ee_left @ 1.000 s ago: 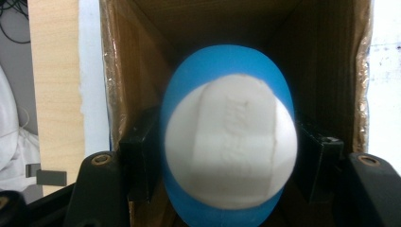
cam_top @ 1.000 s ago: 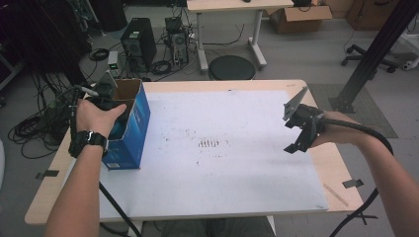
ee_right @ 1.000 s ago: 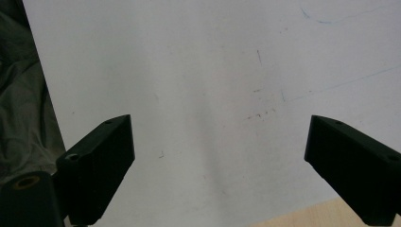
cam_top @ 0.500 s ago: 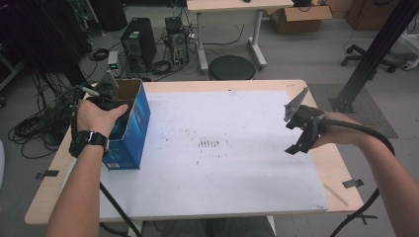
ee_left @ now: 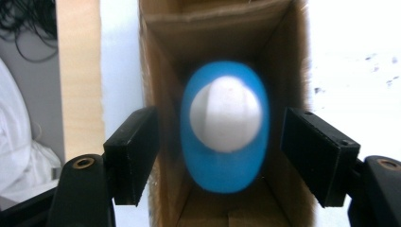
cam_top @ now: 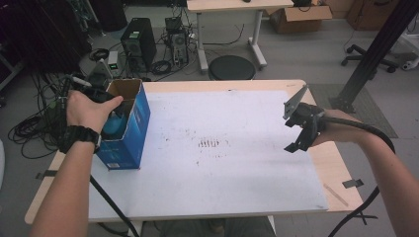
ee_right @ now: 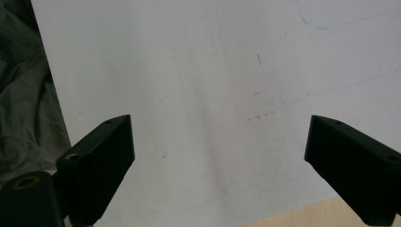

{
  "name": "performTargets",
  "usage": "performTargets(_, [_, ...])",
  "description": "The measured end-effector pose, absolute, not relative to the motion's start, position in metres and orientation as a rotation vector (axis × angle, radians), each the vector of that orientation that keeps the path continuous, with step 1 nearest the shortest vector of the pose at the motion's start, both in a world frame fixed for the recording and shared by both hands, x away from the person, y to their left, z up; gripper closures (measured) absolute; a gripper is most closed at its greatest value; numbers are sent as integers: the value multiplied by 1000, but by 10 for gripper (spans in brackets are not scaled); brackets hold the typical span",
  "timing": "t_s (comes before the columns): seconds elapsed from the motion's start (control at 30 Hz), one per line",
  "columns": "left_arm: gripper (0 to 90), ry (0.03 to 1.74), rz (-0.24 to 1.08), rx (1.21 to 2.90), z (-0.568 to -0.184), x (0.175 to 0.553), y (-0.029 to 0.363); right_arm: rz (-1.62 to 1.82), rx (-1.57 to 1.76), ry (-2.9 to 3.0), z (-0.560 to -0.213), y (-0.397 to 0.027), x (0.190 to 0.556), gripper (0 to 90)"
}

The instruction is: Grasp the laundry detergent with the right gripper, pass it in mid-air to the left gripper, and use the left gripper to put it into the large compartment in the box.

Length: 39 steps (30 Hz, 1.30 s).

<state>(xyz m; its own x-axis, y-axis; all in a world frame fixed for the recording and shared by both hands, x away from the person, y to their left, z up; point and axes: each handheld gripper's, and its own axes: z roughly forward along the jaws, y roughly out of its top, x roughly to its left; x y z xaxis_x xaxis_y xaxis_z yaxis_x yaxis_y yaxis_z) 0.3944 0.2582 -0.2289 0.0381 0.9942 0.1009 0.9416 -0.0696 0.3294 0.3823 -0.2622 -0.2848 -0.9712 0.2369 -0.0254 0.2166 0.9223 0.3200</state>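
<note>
At the counter's left edge stands the open blue box (cam_top: 126,128), the blue-and-white object (ee_left: 225,124) already dropped inside. The left gripper (ee_left: 222,156) above it has just been opening, its fingers (ee_left: 132,153) clear of the object. Near the right edge, the right gripper (ee_right: 222,165) hovers spread wide, empty.

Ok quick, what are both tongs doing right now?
Left tongs: open, just been opening, blue-and-white object loose between them in the box.
Right tongs: open, empty.
</note>
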Motion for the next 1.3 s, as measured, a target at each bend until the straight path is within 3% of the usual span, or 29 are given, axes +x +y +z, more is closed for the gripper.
performTargets(0.17, [289, 1875, 480, 2207, -203, 389, 234, 485, 355, 3022, -283, -262, 382, 90])
performTargets(0.4, [281, 1711, 454, 2336, -203, 389, 194, 471, 366, 3028, -283, -263, 385, 89])
performTargets(0.8, [210, 1467, 334, 2508, -237, 396, 125, 452, 369, 3049, -283, -261, 390, 81])
performTargets(1.3, [102, 1342, 233, 2594, -263, 396, 85, 487, 401, 3068, -280, -265, 395, 66])
